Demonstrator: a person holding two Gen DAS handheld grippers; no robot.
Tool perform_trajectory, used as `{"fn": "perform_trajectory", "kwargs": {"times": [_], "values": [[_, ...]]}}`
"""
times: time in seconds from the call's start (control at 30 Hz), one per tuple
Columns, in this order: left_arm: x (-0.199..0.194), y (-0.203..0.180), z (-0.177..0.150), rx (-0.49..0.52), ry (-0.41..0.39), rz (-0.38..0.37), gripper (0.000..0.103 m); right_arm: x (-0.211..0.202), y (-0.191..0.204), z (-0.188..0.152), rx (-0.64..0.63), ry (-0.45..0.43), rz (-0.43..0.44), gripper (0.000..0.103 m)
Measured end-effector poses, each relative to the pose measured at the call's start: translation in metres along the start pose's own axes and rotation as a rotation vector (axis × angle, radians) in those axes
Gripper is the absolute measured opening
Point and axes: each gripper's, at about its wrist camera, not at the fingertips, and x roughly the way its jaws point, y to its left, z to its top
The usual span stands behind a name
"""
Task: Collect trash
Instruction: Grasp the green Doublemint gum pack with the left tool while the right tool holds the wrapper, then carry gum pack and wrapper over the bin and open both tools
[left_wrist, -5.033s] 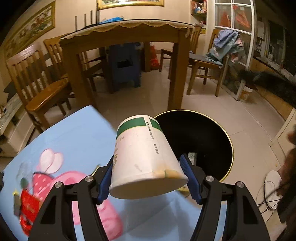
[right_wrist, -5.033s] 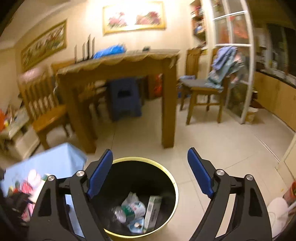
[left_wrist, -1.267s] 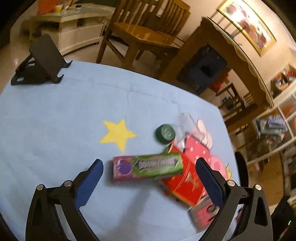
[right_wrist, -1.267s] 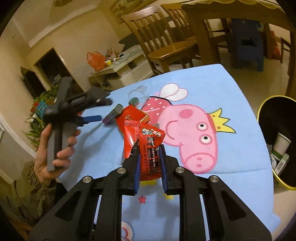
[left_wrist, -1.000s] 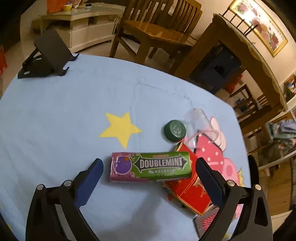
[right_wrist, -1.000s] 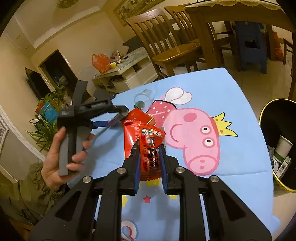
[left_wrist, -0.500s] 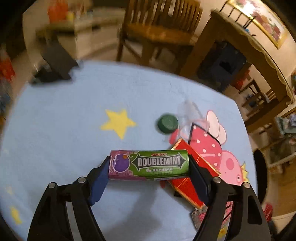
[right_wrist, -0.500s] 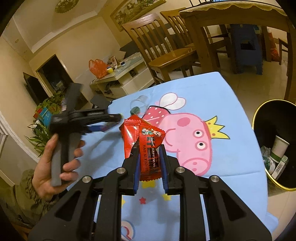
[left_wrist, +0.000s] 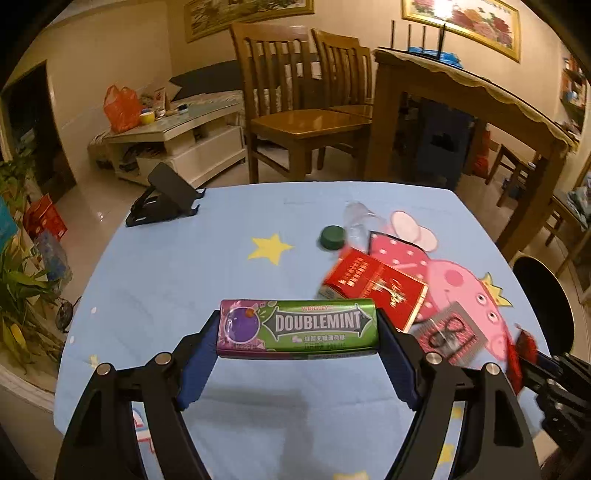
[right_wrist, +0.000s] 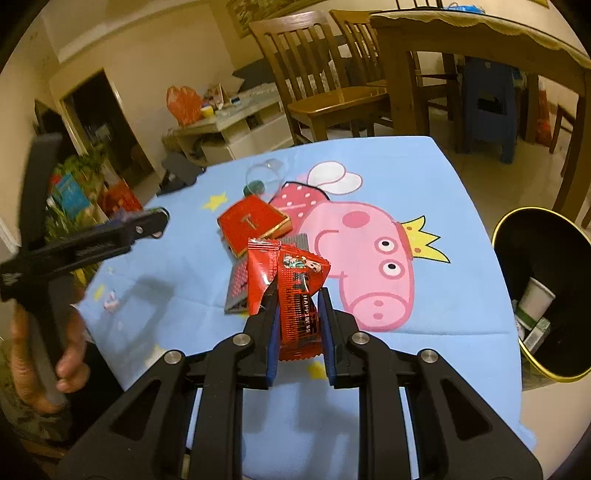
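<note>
My left gripper (left_wrist: 297, 345) is shut on a green and purple Doublemint gum pack (left_wrist: 298, 329), clamped end to end and held a little above the blue cartoon tablecloth (left_wrist: 166, 277). My right gripper (right_wrist: 297, 314) is shut on a crumpled red snack wrapper (right_wrist: 291, 280), also held above the cloth. On the table lie a red box (left_wrist: 373, 284), a grey and red packet (left_wrist: 448, 338), a green cap (left_wrist: 332, 236) and a clear cup (left_wrist: 356, 218). The black bin (right_wrist: 517, 229) with a gold rim stands on the floor to the right, with a paper cup and cartons inside.
A black phone stand (left_wrist: 162, 199) sits at the table's far left corner. Wooden chairs (left_wrist: 295, 122) and a tall wooden table (left_wrist: 461, 96) stand behind. A person's hand (right_wrist: 37, 350) grips the left tool's handle at the left table edge. Plants (left_wrist: 18, 280) stand on the left.
My left gripper closed on the gum pack's two ends and lifted it off the cloth, tilting up to face the room. The right gripper kept its hold on the red wrapper, almost still.
</note>
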Motion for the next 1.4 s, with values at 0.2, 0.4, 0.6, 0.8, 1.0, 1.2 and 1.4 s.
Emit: {"fn": "perform_trajectory", "kwargs": {"times": [0.2, 0.4, 0.6, 0.8, 1.0, 1.2, 1.4], "values": [[-0.015, -0.014, -0.004, 0.029, -0.032, -0.01, 0.077, -0.003, -0.013, 0.001, 0.014, -0.003, -0.055, 0.019], [-0.024, -0.03, -0.003, 0.061, -0.062, -0.018, 0.077, -0.025, -0.085, 0.027, 0.167, -0.073, -0.236, 0.019], [-0.024, -0.059, -0.003, 0.108, -0.067, -0.037, 0.077, -0.03, -0.165, 0.036, 0.288, -0.076, -0.505, 0.043], [-0.018, -0.105, -0.002, 0.174, -0.061, -0.08, 0.077, -0.049, -0.209, 0.023, 0.476, -0.155, -0.476, 0.068], [-0.009, -0.183, 0.002, 0.27, -0.029, -0.199, 0.077, -0.122, -0.201, 0.015, 0.511, -0.441, -0.529, 0.086], [0.006, -0.278, 0.013, 0.361, 0.011, -0.389, 0.077, -0.179, -0.22, -0.012, 0.638, -0.637, -0.573, 0.092], [0.039, -0.36, 0.02, 0.468, 0.082, -0.464, 0.087, -0.211, -0.242, -0.034, 0.739, -0.696, -0.561, 0.092]]}}
